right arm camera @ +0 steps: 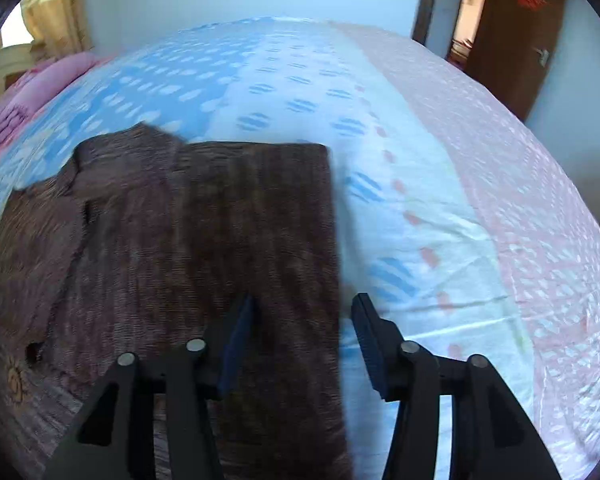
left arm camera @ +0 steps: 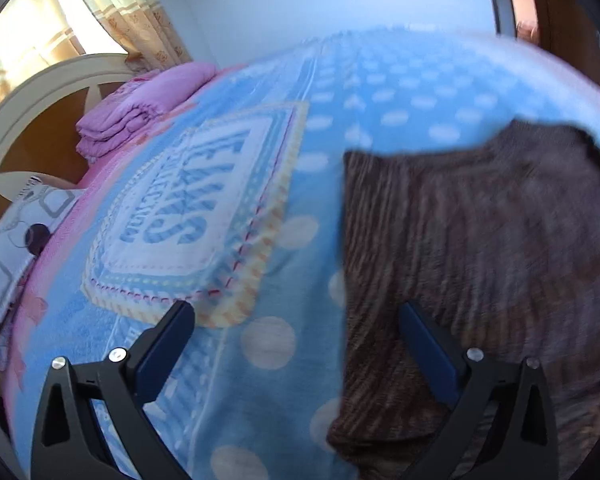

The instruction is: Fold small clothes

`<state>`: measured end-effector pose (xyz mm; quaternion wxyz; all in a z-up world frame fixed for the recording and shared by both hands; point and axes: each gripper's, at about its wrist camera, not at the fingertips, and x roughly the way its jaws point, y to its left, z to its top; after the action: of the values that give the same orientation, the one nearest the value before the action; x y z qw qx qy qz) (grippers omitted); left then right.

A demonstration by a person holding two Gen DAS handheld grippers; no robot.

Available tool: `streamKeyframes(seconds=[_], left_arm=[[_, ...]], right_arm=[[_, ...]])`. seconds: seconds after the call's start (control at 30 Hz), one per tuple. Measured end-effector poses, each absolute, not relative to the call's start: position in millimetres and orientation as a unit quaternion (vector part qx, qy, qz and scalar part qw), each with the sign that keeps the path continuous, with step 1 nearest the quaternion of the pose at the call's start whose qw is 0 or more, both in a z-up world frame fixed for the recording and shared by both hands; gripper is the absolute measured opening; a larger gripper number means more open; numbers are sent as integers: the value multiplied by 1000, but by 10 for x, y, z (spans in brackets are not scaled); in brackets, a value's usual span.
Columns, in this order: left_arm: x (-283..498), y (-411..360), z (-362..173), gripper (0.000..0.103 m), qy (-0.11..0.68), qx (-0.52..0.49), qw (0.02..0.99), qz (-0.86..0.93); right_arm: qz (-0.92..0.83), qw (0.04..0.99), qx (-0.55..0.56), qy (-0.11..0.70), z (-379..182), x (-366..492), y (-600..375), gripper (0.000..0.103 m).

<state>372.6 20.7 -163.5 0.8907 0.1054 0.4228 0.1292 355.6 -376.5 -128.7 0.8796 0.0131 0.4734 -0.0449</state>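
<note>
Brown garment (right arm camera: 204, 240): ribbed knit, lying flat on the blue blanket (left arm camera: 260, 360); in the right wrist view its right edge runs straight toward the camera and its far edge is squared off, while the left part is rumpled with a raised flap.
Garment position: near side of the bed, on the blue dotted part of the blanket; in the left wrist view (left arm camera: 480, 260) it fills the right half, its left edge a straight line.
Right gripper (right arm camera: 304, 316): jaws apart, straddling the garment's right edge; 1 finger is over the brown cloth, the other over the pale sheet, and no pad visibly presses on the cloth.
Left gripper (left arm camera: 296, 312): jaws wide apart; the left finger is over the blue blanket, the right finger over the brown cloth, with the garment's left edge between them, nothing clamped.
Blanket: blue with white dots and a framed patch of lettering (left arm camera: 188, 216).
Sheet (right arm camera: 520, 200): pale, with blue and pink marks, right of the garment.
Pink bedding (left arm camera: 140, 108): folded stack at the far left, by the headboard (left arm camera: 40, 92).
Curtain (left arm camera: 132, 12): patterned, behind the headboard.
Door (right arm camera: 516, 36): brown, far right.
</note>
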Motion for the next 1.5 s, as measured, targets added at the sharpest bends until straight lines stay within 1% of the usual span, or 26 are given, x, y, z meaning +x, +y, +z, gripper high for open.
streamKeyframes(seconds=[0.07, 0.23, 0.43, 0.5, 0.57, 0.87, 1.0, 1.5], left_arm=[[3706, 317, -1658, 103, 429, 84, 889, 136], [3585, 519, -1686, 103, 430, 46, 892, 130], [3570, 484, -1663, 103, 428, 49, 892, 133], [3475, 517, -1599, 103, 422, 35, 897, 130], [3357, 566, -1540, 103, 420, 22, 900, 115], [2905, 504, -1276, 103, 385, 46, 916, 99], [2775, 495, -1202, 103, 380, 39, 920, 88], [2231, 404, -1122, 103, 371, 34, 926, 51]], right_arm=[[-43, 883, 6, 468, -1284, 3507, -3795, 52], [-39, 890, 57, 450, -1281, 3327, -3966, 52], [-38, 889, 86, 449, -1228, 3152, -4028, 52], [-27, 891, 90, 444, -1213, 3069, -4041, 53], [-26, 892, 89, 443, -1163, 2945, -4060, 53], [-3, 890, 71, 450, -1028, 2540, -3882, 54], [5, 890, 64, 451, -1026, 2378, -3778, 54], [42, 890, 44, 453, -1017, 1826, -3468, 54]])
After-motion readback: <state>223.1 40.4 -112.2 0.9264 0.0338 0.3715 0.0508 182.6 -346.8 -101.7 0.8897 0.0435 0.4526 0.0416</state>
